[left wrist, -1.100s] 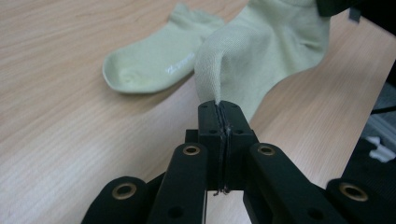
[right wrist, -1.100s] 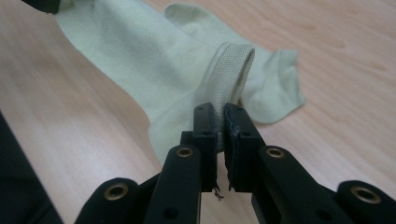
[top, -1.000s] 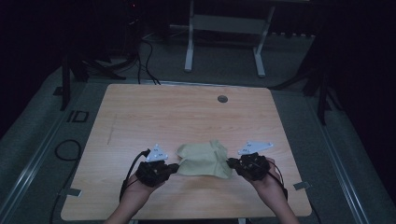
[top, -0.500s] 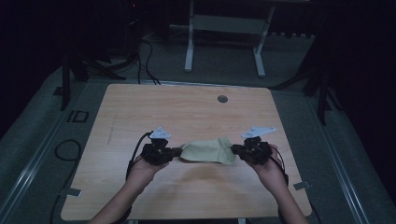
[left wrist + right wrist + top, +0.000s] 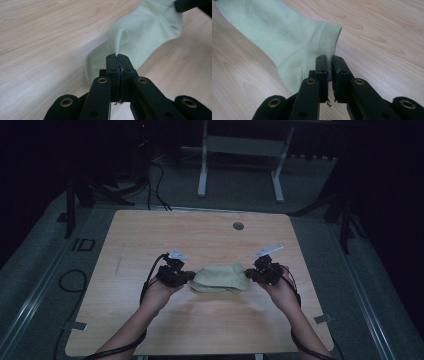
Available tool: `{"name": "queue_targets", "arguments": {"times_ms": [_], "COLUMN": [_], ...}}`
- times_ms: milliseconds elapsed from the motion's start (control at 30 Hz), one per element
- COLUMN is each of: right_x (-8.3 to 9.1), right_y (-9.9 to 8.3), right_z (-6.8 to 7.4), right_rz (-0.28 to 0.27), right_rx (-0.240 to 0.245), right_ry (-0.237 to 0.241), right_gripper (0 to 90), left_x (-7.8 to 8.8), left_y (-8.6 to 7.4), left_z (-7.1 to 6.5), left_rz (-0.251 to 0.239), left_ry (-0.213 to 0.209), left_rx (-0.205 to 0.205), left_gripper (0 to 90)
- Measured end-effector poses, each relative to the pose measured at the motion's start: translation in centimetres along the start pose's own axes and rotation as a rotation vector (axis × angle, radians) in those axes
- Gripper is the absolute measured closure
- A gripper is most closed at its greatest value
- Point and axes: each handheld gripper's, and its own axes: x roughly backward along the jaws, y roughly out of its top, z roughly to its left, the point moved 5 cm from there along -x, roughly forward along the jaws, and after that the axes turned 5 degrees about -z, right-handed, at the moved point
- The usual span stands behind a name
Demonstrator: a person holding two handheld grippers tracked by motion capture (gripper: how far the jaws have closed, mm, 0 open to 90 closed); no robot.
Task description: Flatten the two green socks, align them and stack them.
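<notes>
Dark floor lay all around one wooden table [image 5: 150, 240]. One pale green sock [image 5: 220, 279] sat near the middle of the table, closer to the person's edge, stretched between two grippers. The left gripper [image 5: 189, 277] pinched the toe end tight in its jaws. The right gripper [image 5: 248, 277] pinched the ribbed cuff end. Two hands held the two grippers. One small round grey hole [image 5: 238, 226] sat near the far edge of the table. No words could be read anywhere.
</notes>
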Motion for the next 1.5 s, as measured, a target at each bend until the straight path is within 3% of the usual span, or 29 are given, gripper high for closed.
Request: {"name": "queue_targets", "arguments": {"times_ms": [367,767,933,1033,1167,1233,1300,1433,1500], "right_x": [-3.0,-5.5,-6.2,-6.5,-6.5,-6.4,-5.6,-4.7,-4.3], "right_y": [-0.5,-1.5,-1.9,-2.3,-2.4,-2.3,-2.0,-1.6,-1.5], "right_z": [-0.8,-0.9,-1.0,-1.1,-1.1,-1.1,-1.0,-0.7,-0.3], "right_rz": [0.057,0.117,0.13,0.134,0.132,0.131,0.105,0.072,0.049], "right_rx": [-0.037,-0.048,-0.05,-0.057,-0.059,-0.054,-0.056,-0.05,-0.046], "right_ry": [0.006,0.016,0.008,0.01,0.012,0.006,0.004,0.009,0.013], "right_gripper": [83.8,83.1,82.3,82.2,80.6,76.1,71.6,70.8,70.8], "left_x": [-2.0,-3.5,-4.0,-4.2,-4.3,-4.1,-3.7,-2.6,-2.1], "left_y": [-1.5,-3.1,-3.6,-4.0,-4.0,-3.9,-3.6,-2.4,-1.9], "left_z": [1.4,2.5,2.9,3.1,3.2,3.0,2.9,2.6,2.0], "left_rz": [0.032,0.08,0.085,0.091,0.086,0.083,0.063,0.004,-0.024], "left_ry": [0.013,0.046,0.019,0.025,0.013,-0.007,0.013,0.044,0.049], "left_rx": [0.058,0.072,0.096,0.098,0.116,0.114,0.1,0.088,0.069], "left_gripper": [88.4,88.3,88.0,87.8,85.8,74.2,61.7,61.0,66.7]}}
